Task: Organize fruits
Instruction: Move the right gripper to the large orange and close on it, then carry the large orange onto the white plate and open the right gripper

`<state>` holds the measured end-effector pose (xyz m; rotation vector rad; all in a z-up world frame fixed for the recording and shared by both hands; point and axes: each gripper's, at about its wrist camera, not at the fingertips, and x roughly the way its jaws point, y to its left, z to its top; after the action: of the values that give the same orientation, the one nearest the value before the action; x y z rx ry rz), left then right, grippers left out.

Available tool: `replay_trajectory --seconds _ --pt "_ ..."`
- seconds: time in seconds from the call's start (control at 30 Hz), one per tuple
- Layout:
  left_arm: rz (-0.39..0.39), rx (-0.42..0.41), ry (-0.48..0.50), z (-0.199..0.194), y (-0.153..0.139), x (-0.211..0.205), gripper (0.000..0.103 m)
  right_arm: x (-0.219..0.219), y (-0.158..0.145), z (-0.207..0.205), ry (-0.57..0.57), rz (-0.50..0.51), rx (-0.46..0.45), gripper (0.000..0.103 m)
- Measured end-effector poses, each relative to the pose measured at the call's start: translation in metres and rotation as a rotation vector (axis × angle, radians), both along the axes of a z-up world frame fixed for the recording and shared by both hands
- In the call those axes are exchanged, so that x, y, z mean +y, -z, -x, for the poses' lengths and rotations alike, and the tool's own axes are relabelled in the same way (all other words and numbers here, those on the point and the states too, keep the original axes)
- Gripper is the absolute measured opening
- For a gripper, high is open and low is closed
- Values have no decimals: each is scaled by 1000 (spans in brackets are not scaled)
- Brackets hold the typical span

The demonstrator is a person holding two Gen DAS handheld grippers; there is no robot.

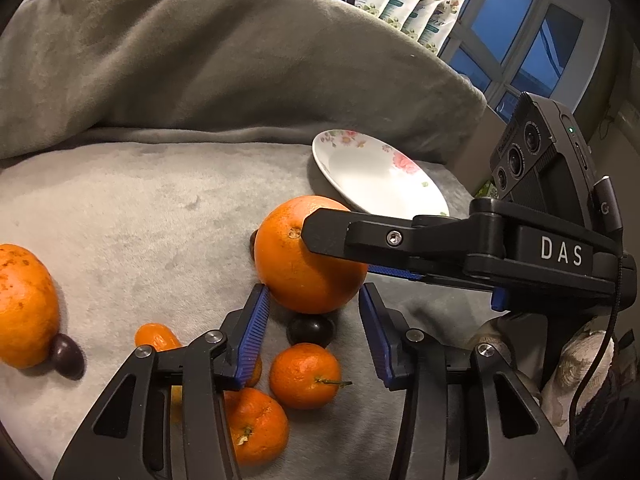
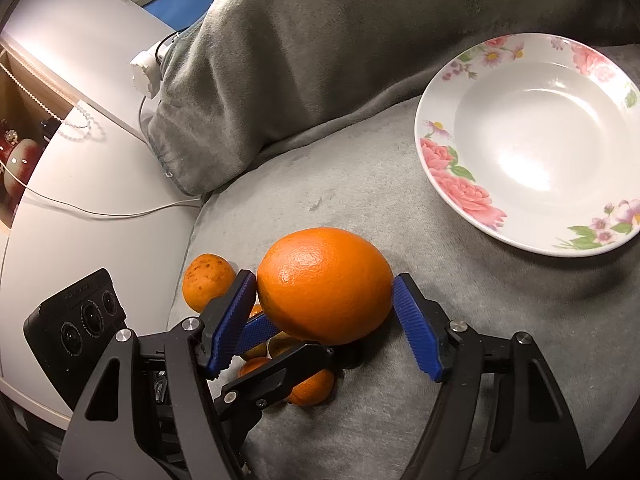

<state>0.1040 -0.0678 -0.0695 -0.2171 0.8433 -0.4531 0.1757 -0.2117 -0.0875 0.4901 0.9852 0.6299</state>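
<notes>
A large orange (image 2: 324,284) rests on the grey blanket (image 2: 360,184). My right gripper (image 2: 325,278) is shut on it, a blue pad touching each side. In the left wrist view one of the right gripper's fingers (image 1: 340,236) crosses the top of this orange (image 1: 292,276). My left gripper (image 1: 313,289) stands open just below the orange, with a dark round fruit (image 1: 310,328) lying loose between its pads. Two mandarins (image 1: 304,374) (image 1: 256,424) and a smaller one (image 1: 156,336) lie near the left fingers. A floral white plate (image 2: 440,168) sits to the right, with nothing in it.
A second, spotted orange (image 1: 24,304) with another dark fruit (image 1: 66,356) beside it lies at the left. A bulky grey pillow (image 1: 200,60) rises behind the fruit. Left of the blanket runs a white ledge (image 2: 80,208) with a cable. Packets (image 1: 408,4) stand by the window.
</notes>
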Motion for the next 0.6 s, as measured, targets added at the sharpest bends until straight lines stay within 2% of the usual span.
replay_trajectory --seconds 0.6 --pt "-6 -81 20 2 -25 -21 45 -26 -26 14 42 -20 -74 73"
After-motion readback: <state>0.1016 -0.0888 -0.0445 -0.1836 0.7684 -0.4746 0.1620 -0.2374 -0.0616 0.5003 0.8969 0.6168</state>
